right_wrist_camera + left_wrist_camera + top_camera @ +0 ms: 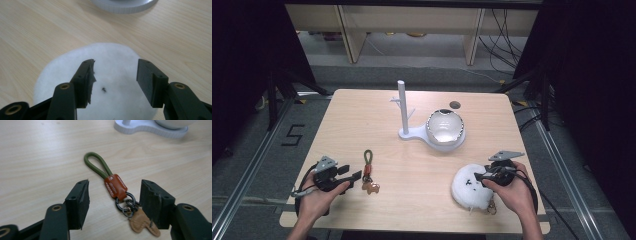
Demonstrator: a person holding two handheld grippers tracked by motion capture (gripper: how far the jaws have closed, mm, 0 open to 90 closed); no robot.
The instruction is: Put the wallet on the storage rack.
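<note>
Left gripper (113, 200) low over the wooden table (362, 115), jaws wide apart and gripping nothing, green-looped keychain (113, 187) lying flat between them, its tan charm touching one jaw, right gripper (115, 77) spread open above the white fluffy pom-pom (110, 82), unclamped

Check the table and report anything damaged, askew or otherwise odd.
One thing stands out: the inner pad edge of the left gripper looks chipped and ragged at its tip, and the right gripper shows similar fraying on one pad. The keychain and the white fluffy ball lie intact on the table; the white stand is upright.
</note>
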